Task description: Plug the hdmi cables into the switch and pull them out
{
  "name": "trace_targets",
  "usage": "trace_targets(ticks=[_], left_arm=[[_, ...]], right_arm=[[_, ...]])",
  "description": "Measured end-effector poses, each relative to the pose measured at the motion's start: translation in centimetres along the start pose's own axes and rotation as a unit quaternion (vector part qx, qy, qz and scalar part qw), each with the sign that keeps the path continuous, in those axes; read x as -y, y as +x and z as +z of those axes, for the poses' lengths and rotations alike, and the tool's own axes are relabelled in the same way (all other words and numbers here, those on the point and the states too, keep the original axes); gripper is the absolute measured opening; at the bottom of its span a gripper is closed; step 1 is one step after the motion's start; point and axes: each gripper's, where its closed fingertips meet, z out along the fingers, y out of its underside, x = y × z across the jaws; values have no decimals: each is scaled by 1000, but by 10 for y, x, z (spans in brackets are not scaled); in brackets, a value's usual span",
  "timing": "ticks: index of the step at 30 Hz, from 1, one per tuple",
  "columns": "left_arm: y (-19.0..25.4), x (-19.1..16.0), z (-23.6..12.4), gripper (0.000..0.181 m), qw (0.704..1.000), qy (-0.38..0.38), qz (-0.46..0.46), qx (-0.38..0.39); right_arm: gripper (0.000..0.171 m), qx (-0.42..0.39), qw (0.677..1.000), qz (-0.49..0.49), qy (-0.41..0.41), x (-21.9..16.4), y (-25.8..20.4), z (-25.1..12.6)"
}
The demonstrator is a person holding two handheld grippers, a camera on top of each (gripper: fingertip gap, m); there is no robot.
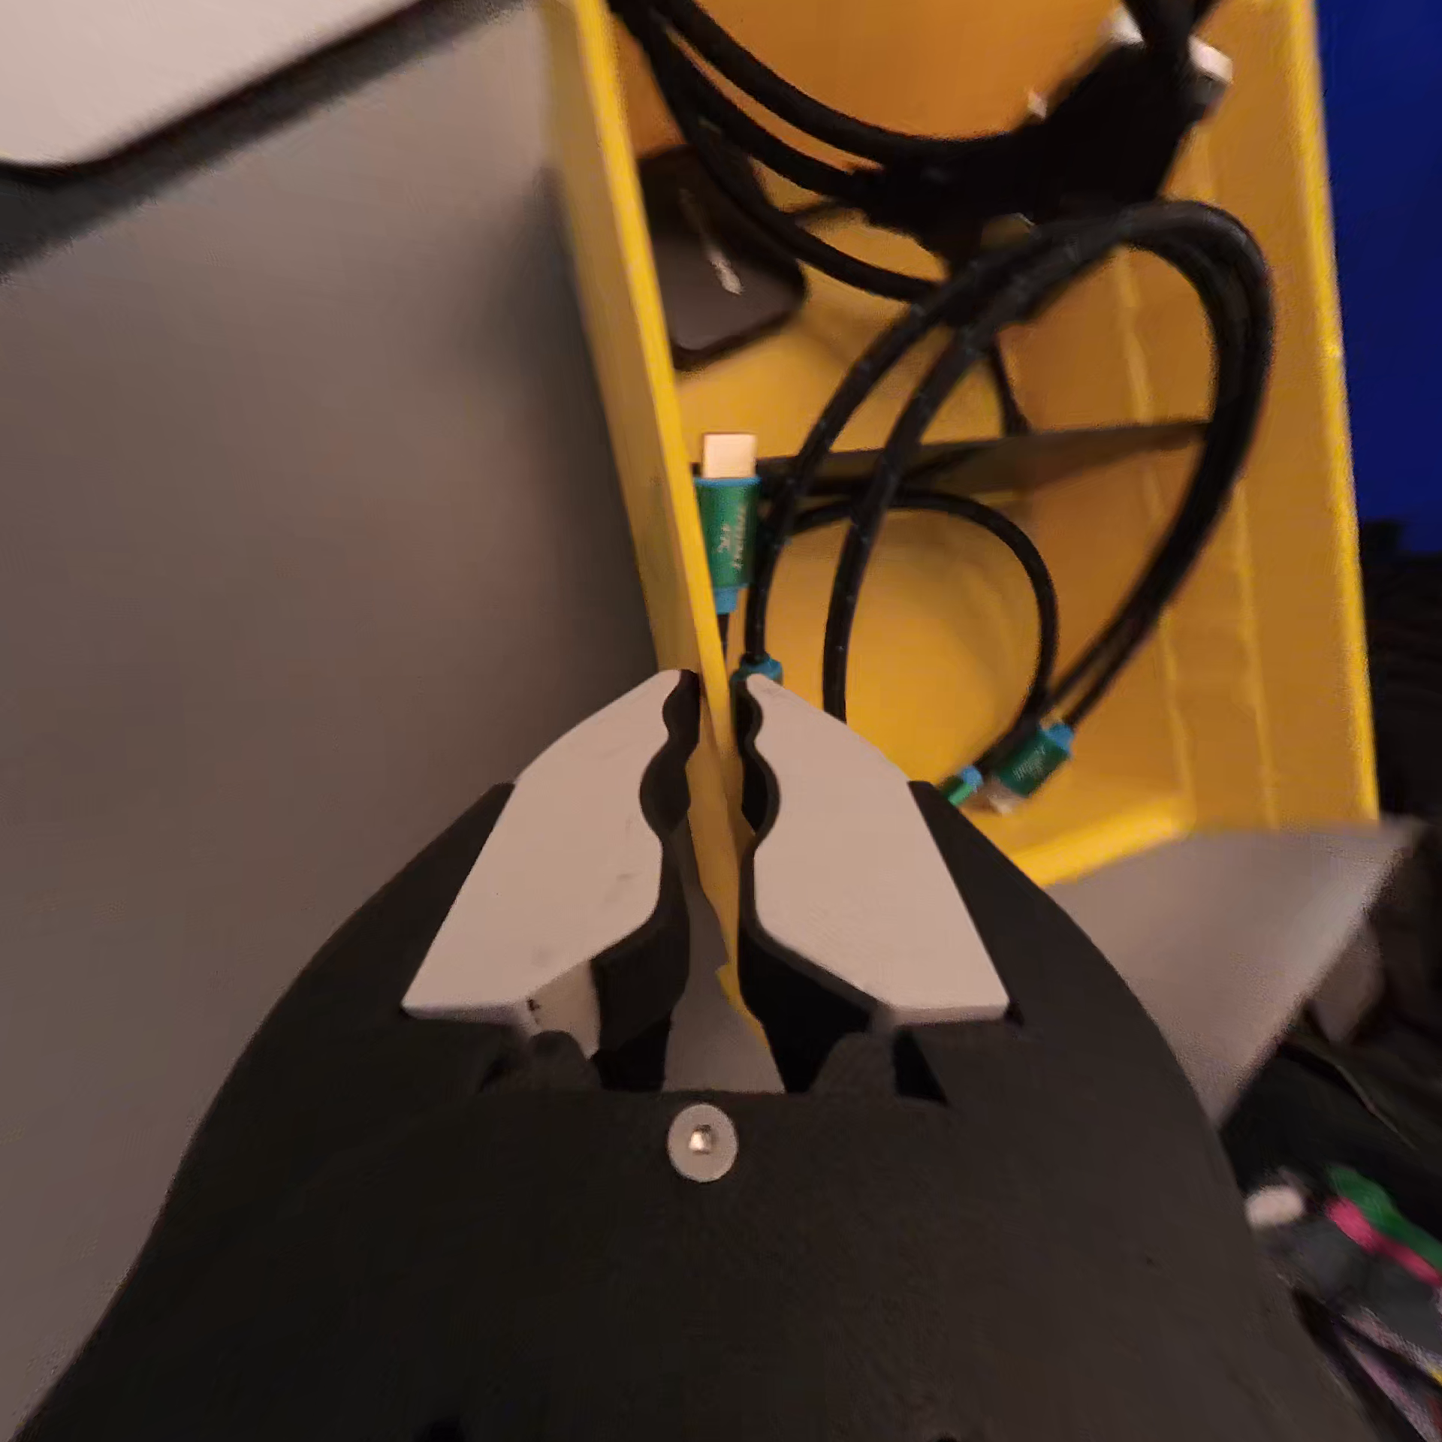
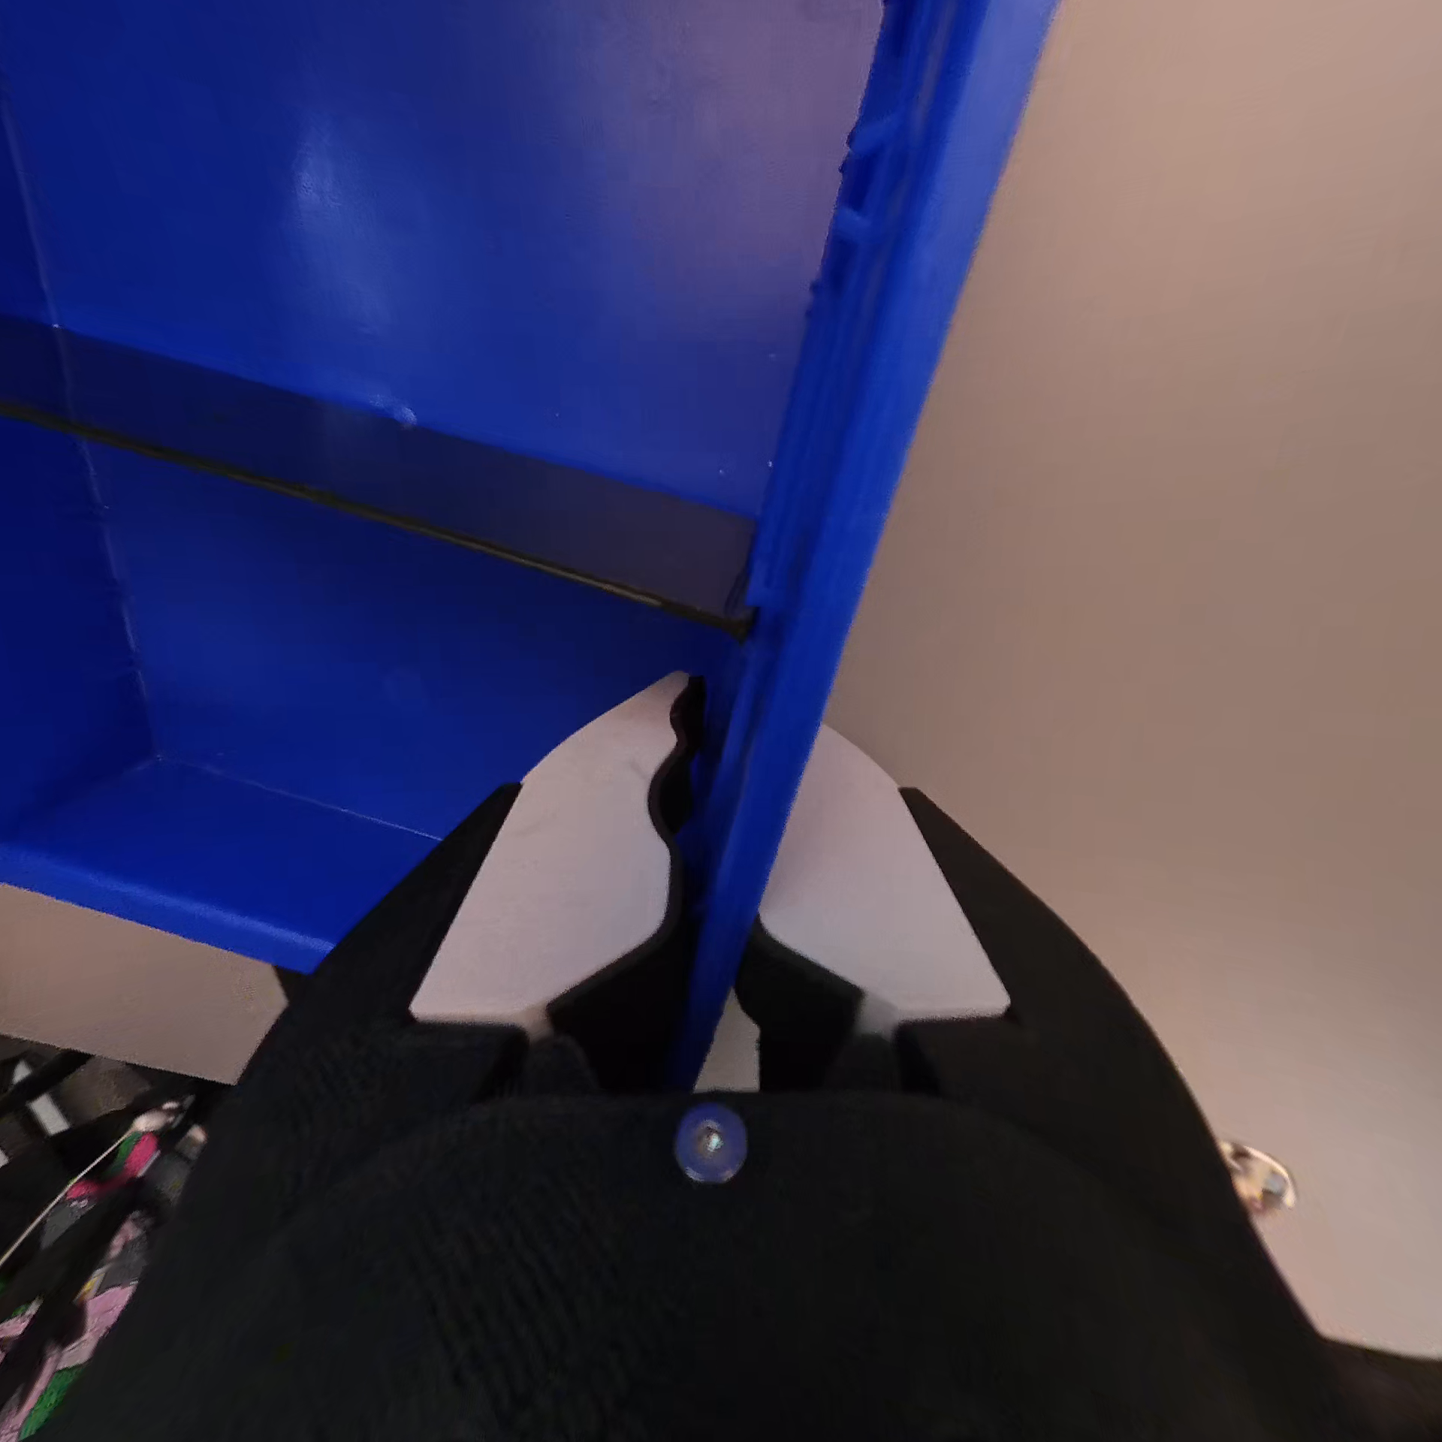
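Observation:
A yellow bin (image 1: 616,312) holds coiled black HDMI cables (image 1: 1092,312) with green plugs (image 1: 729,538), one more plug (image 1: 1030,761) near the front, and a black switch box (image 1: 718,265) at the back. My left gripper (image 1: 718,687) is shut on the bin's left wall, one finger inside and one outside. In the right wrist view my right gripper (image 2: 741,702) is shut on the right wall of a blue bin (image 2: 882,390). Its right fingertip is hidden behind that wall.
Both bins stand on a grey table (image 1: 312,546) and each has a black divider (image 1: 1014,460) (image 2: 390,484) across it. A white object (image 1: 156,62) lies at the far left. Colourful clutter (image 1: 1373,1248) lies below the table's front edge.

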Motion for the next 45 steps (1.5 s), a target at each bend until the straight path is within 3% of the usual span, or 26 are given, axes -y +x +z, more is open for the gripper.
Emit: trace_targets(ticks=[3, 7, 20, 37, 45], left_arm=[[-44, -9, -24, 4, 997, 15, -31, 64], [-83, -32, -54, 6, 992, 36, -103, 56], [-181, -131, -155, 7, 944, 123, -281, 117], [-215, -173, -196, 8, 895, 208, -368, 146], [-202, -176, -192, 8, 907, 174, -350, 154]], right_arm=[[7, -10, 999, -32, -20, 14, -18, 10], [7, -61, 993, -84, -50, 30, -28, 15], [7, -65, 990, -57, -112, 43, -30, 20], [6, -68, 990, -47, -110, 43, -9, 15], [6, -64, 991, -55, -106, 42, -9, 15]])
